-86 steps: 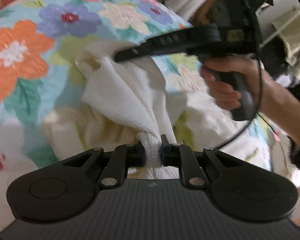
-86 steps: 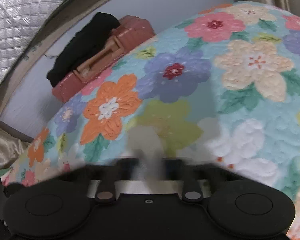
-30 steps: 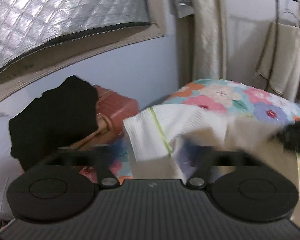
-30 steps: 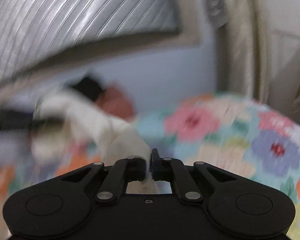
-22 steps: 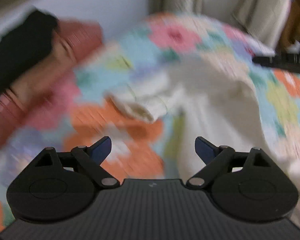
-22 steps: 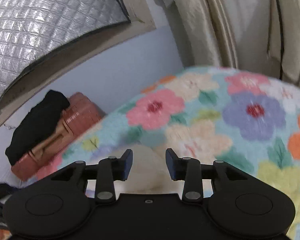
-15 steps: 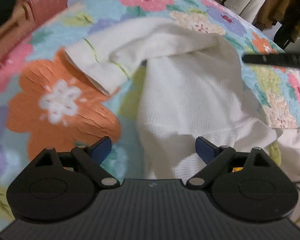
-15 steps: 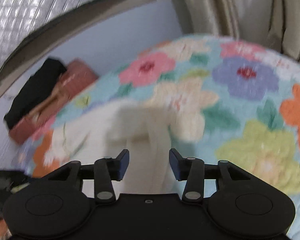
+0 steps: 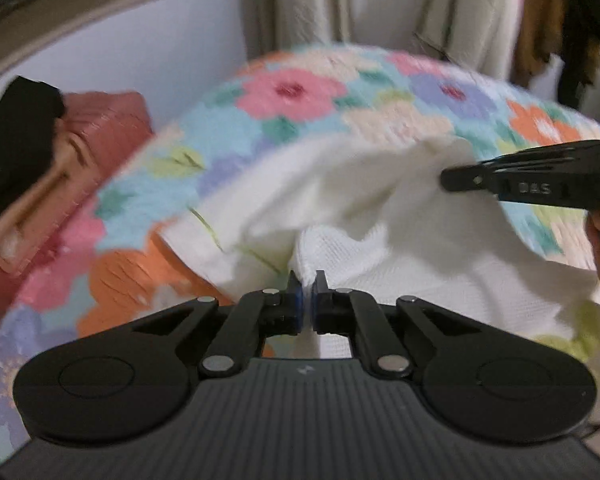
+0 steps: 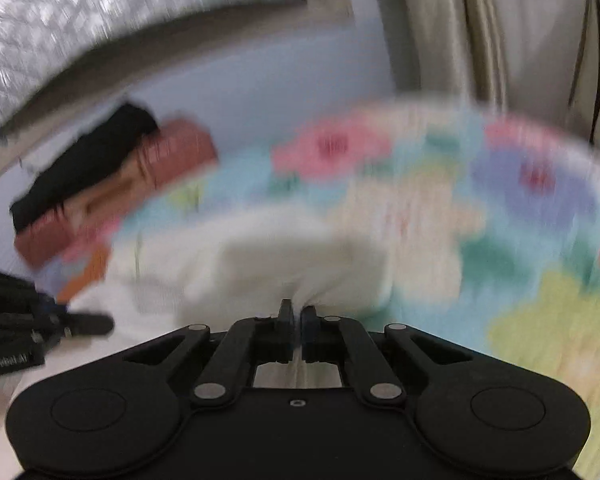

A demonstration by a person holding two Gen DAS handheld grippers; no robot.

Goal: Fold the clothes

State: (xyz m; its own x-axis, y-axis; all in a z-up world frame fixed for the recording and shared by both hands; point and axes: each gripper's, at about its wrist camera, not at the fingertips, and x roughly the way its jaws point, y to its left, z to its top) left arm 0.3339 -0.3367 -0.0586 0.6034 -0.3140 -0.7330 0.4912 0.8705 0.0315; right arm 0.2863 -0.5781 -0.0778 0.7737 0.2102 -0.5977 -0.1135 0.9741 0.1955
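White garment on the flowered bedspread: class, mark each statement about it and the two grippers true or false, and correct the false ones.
1. The left gripper has its jaws shut on the white garment. True.
2. The right gripper is open and holds nothing. False: its jaws are shut on the garment.
3. The garment lies on a flowered bedspread. True.
4. A black cloth lies on the garment. False: it rests on the reddish suitcase.

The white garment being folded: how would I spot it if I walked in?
Find the flowered bedspread. On it lies the white garment, a waffle-textured cloth pinched by both the left gripper and right gripper. It is the only plain, pale thing on that colourful quilt.
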